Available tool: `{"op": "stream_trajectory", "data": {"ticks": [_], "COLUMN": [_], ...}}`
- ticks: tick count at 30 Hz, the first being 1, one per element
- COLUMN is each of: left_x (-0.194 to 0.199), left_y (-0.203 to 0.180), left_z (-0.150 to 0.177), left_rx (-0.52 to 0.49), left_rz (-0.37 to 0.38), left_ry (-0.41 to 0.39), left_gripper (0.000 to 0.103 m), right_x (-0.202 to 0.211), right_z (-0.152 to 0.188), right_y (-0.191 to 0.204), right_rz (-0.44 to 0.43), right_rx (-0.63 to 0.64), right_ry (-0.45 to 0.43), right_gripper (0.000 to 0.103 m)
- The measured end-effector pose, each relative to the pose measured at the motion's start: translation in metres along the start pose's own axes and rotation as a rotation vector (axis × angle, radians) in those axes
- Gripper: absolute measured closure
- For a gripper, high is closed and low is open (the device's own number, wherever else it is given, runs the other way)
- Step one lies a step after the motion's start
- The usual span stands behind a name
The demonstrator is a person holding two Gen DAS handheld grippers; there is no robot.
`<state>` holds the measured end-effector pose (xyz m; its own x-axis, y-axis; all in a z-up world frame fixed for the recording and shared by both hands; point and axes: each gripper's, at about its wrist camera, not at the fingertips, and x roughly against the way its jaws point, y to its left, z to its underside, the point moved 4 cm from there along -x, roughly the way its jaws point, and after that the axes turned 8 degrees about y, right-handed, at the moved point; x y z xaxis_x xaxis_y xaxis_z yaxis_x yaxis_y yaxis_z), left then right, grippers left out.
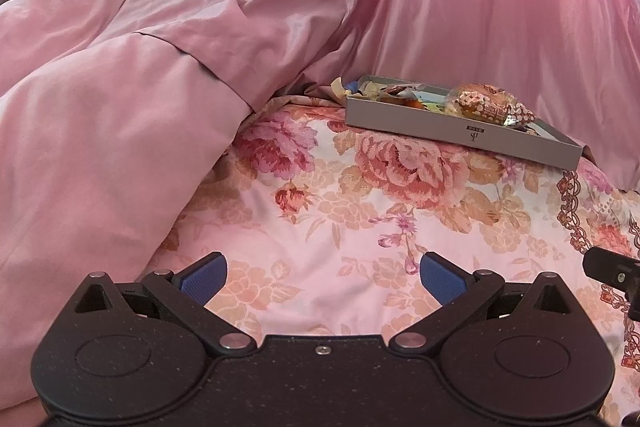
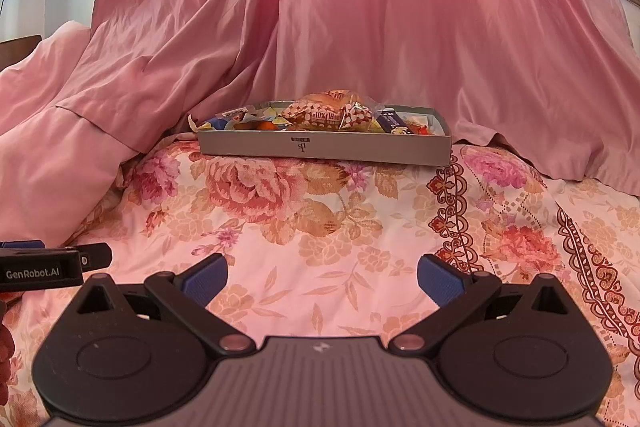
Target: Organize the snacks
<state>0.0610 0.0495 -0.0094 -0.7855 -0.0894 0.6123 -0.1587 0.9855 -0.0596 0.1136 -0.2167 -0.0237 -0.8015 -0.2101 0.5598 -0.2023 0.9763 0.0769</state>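
**Left wrist and right wrist views: both tools open and empty, snack box at the back of the bed**

Left wrist view: the left tool (image 1: 324, 277) hangs above the floral bedspread (image 1: 320, 227) with its blue-padded fingers (image 1: 204, 277) spread wide. Nothing lies between them. Part of the right tool (image 1: 612, 269) shows at the right edge of this view.

Right wrist view: the right tool (image 2: 322, 279) is likewise spread wide and holds nothing. Its blue pads (image 2: 440, 279) hang over the bedspread (image 2: 320, 247). The left tool (image 2: 56, 263) enters at the left edge; its body carries a "GenRobot.AI" label.

Task item: a shallow grey box (image 2: 324, 146) sits on the bedspread, well ahead of both tools, at the foot of a hanging pink curtain (image 2: 400, 27). In the left wrist view the box (image 1: 460, 131) appears to the right of centre and turned at an angle. It holds mixed wrapped snacks. A clear bag of pastry with a red-and-white spotted print (image 2: 332, 113) lies on top near the middle; the same bag (image 1: 488, 107) shows in the left wrist view. A small blue packet (image 2: 390, 119) lies to its right. Several small wrappers (image 2: 212, 121) spill over the box's left end.

Surroundings: a rumpled pink duvet (image 1: 100, 127) is heaped along the left side of the bed, touching the curtain.
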Motion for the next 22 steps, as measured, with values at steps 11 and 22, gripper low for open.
{"op": "stream_trajectory", "data": {"ticks": [11, 22], "left_x": [0.0003, 0.0008], "left_y": [0.0001, 0.0022], "left_z": [0.0002, -0.0003], "left_rx": [-0.007, -0.017], "left_rz": [-0.008, -0.017], "left_ry": [0.0, -0.011], "left_gripper": [0.001, 0.001], "right_x": [-0.0001, -0.0002], "right_z": [0.0023, 0.0023], "right_y": [0.0015, 0.0018], "right_rz": [0.001, 0.002], "right_rx": [-0.001, -0.002], "right_ry": [0.004, 0.005], "right_gripper": [0.0, 0.0]}}
